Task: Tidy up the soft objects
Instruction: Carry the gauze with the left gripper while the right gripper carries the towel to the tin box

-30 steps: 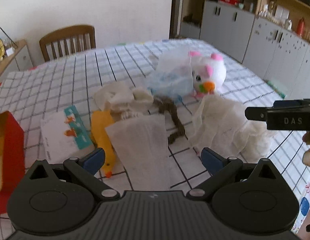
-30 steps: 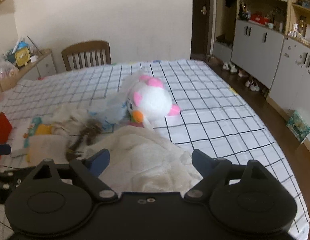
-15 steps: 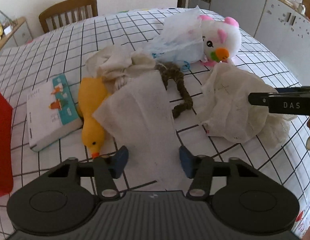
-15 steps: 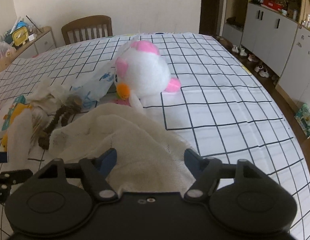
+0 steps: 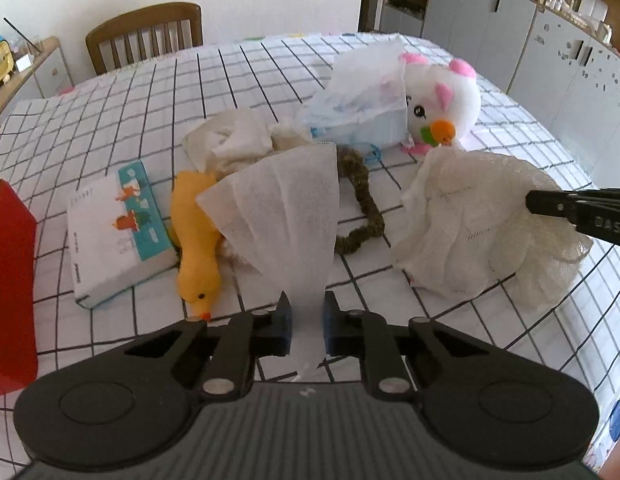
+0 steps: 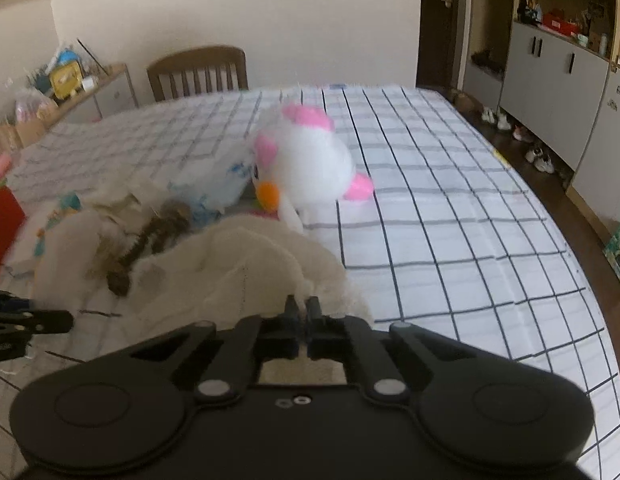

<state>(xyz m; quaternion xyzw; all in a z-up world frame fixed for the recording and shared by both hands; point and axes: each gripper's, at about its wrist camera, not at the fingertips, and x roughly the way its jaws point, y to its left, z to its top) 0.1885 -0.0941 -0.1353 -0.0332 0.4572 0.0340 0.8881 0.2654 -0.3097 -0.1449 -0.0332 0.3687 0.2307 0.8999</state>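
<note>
Gauze cloth point(image 5: 285, 208) runs lengthwise away from the left gripper point(image 5: 306, 322), which pinches its near, narrow end; the far end fans wide over the yellow duck point(image 5: 195, 236). Right gripper point(image 6: 301, 312) is clenched on the cream mesh cloth point(image 6: 237, 264), heaped on the checked table point(image 6: 450, 220) before the white plush point(image 6: 310, 160).
</note>
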